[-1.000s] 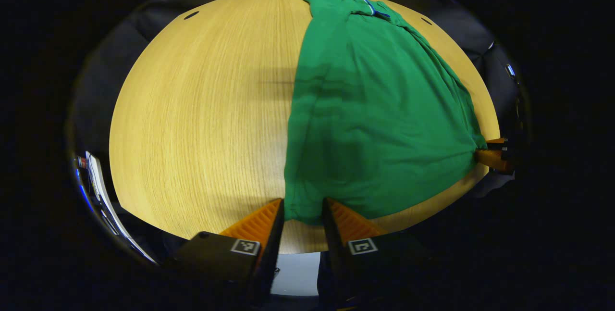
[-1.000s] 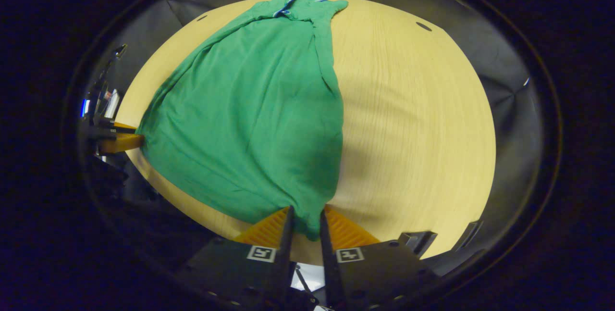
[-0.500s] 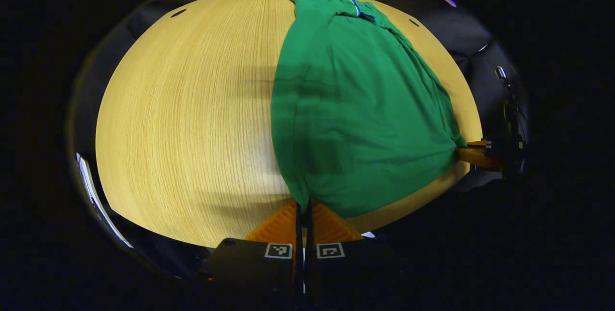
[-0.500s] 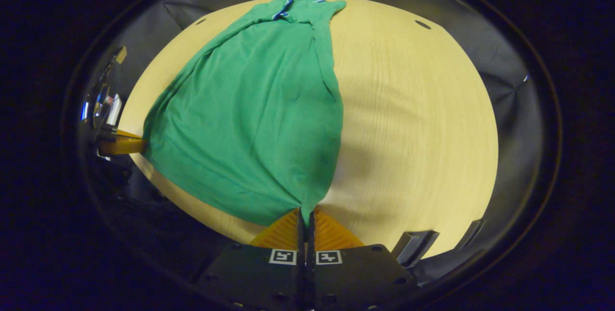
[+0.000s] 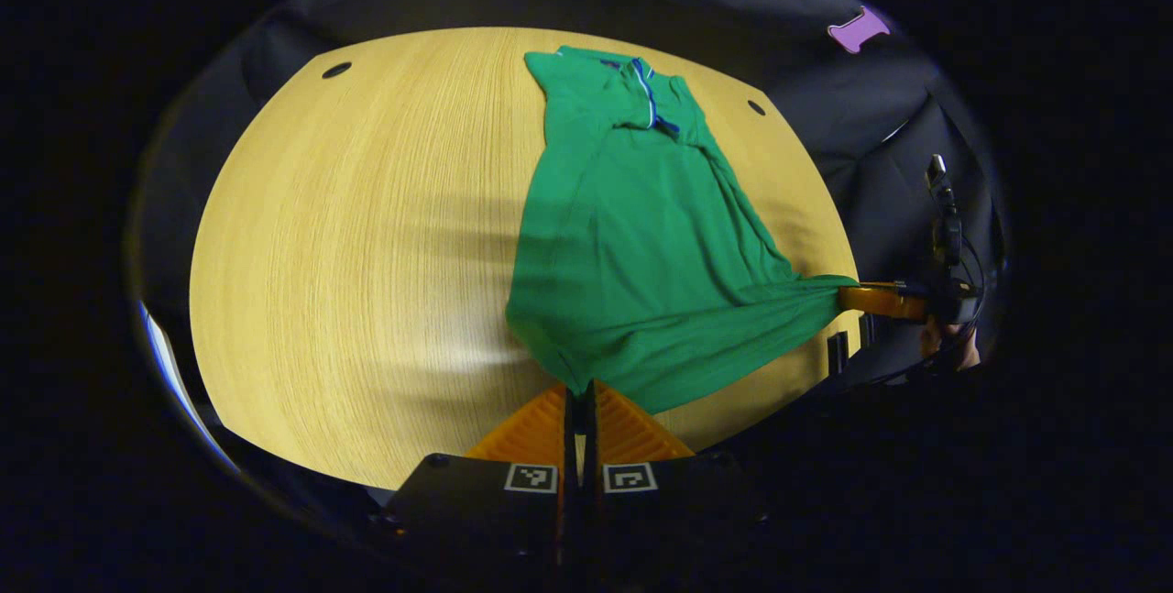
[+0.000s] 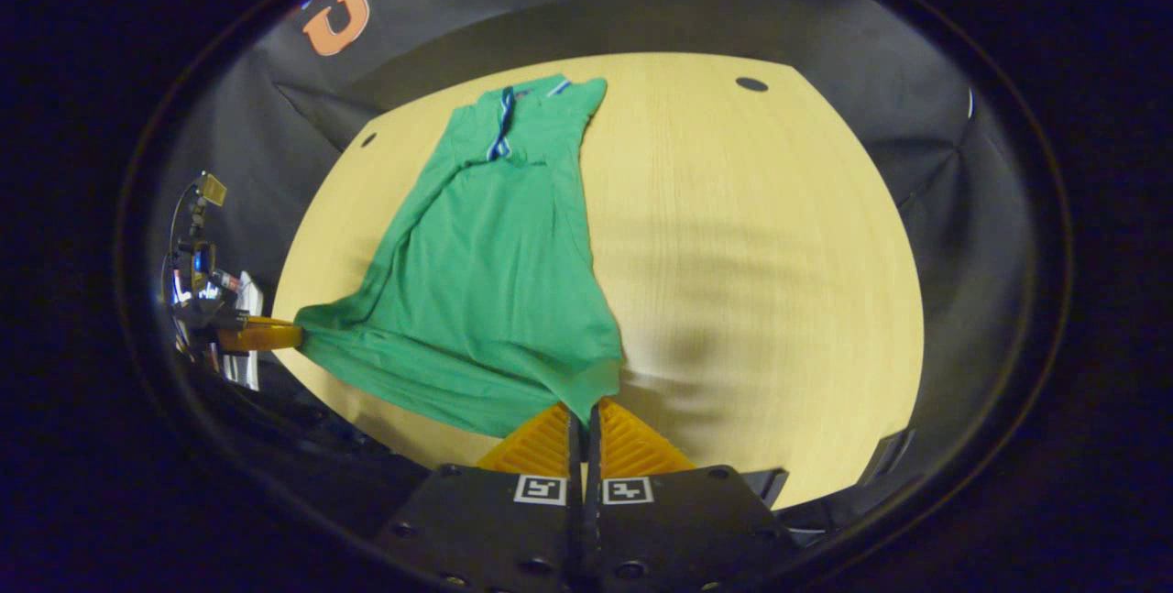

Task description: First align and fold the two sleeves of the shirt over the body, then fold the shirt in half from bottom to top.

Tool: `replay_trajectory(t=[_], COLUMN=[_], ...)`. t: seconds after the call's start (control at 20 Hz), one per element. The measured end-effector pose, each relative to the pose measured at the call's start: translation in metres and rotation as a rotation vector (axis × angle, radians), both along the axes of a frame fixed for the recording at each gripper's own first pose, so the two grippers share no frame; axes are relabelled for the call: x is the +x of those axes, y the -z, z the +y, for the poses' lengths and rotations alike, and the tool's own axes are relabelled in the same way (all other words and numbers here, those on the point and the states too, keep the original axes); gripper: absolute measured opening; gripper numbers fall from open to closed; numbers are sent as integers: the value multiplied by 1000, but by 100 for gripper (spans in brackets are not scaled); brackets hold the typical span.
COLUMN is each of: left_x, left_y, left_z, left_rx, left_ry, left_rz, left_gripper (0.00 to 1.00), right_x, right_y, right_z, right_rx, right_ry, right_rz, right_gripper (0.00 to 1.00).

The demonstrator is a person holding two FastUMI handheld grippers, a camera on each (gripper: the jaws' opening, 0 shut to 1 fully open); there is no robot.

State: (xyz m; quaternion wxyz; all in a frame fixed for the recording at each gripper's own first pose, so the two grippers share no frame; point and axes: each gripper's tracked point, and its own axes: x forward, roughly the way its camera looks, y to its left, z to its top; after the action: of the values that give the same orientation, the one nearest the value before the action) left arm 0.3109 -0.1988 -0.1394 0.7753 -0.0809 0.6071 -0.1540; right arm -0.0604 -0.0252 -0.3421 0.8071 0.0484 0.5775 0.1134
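Green shirt (image 5: 641,245) on tabletop (image 5: 367,236), collar at far end. Left tongs (image 5: 577,391) clamped on one hem corner, right tongs (image 6: 583,410) clamped on the other; hem lifted off tabletop.

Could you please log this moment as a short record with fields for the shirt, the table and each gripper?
shirt: green shirt, narrow, sleeves already folded over the body, collar end at the far side of the table
hem: both bottom corners pinched and raised off the table
left gripper: left gripper shut on the shirt's bottom corner
right gripper: right gripper shut on the other bottom corner
table: wooden table, collar half of the shirt lying on it
stage: bottom-to-top fold begun, hem not yet laid over the collar
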Motion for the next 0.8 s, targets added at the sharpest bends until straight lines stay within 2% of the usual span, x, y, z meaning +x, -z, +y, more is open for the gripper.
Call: replay_trajectory(t=[0.05, 0.1, 0.15, 0.2, 0.25, 0.3, 0.55, 0.6, 0.8], left_x=[46, 56, 48, 13, 35, 58, 138, 154, 212], left_y=[9, -17, -25, 47, 21, 3, -8, -9, -7], left_z=[27, 18, -4, 20, 1, 1, 14, 15, 20], left_rx=[19, 28, 24, 14, 5, 2, 14, 16, 41], left_ry=[9, 13, 12, 5, -5, -15, -48, -49, -63], left_rz=[-24, -50, -76, -106, -134, -163, -271, -285, -343], left_gripper=[4, 4, 4, 4, 4, 4, 4, 4, 4], right_x=[12, 24, 37, 48, 60, 72, 145, 159, 226], right_y=[-8, -16, -25, -33, -42, -52, -75, -77, -86], right_z=[2, 2, 2, 4, 4, 3, 4, 5, 18], right_rx=[4, 1, -6, -12, -17, -22, -25, -29, -46], right_ry=[-9, -19, -31, -38, -43, -44, -4, 3, 30], right_rz=[-33, -70, -106, -141, -174, -207, -300, -315, -383], right_gripper=[0, 0, 0, 0, 0, 0, 0, 2, 0])
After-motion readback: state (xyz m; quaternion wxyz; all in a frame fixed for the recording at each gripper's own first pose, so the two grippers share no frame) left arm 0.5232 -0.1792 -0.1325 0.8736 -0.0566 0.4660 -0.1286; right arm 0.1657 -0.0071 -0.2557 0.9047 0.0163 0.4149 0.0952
